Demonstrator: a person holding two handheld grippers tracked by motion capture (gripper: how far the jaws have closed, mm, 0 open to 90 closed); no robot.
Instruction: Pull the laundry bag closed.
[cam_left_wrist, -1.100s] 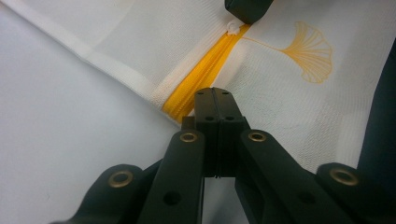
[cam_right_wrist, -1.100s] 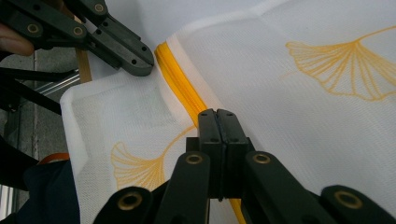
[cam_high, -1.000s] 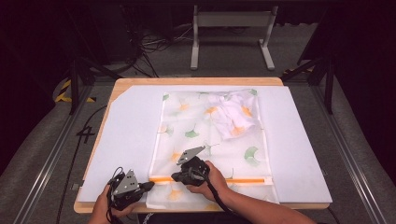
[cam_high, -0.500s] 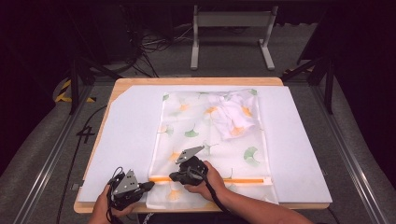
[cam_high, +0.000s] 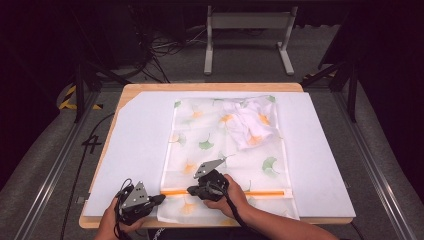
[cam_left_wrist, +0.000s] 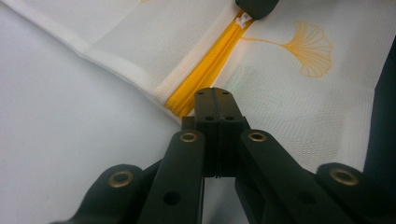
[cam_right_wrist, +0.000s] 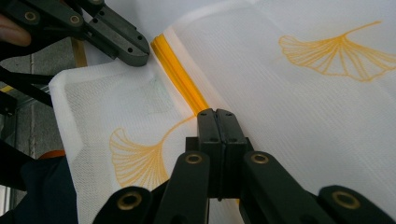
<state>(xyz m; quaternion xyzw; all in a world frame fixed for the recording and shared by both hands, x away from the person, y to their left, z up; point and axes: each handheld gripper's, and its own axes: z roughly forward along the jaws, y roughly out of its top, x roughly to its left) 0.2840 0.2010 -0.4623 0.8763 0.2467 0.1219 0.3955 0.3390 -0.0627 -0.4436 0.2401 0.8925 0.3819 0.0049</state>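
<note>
At the near table (cam_high: 125, 150) edge, left gripper (cam_high: 159, 198) pinches the mesh bag (cam_high: 200, 130) end as anchor while right gripper (cam_high: 192, 190) clamps the orange zipper (cam_high: 260, 192), likely its slider.

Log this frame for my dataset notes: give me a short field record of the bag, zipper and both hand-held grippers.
surface: white mat on a wooden table
bag: white mesh laundry bag with ginkgo-leaf print, lying flat
contents: bundled white cloth at the far right
zipper: orange zipper across the near end
left hand-held gripper: jaws shut at the zipper's left end
right hand-held gripper: jaws shut on the zipper line
</note>
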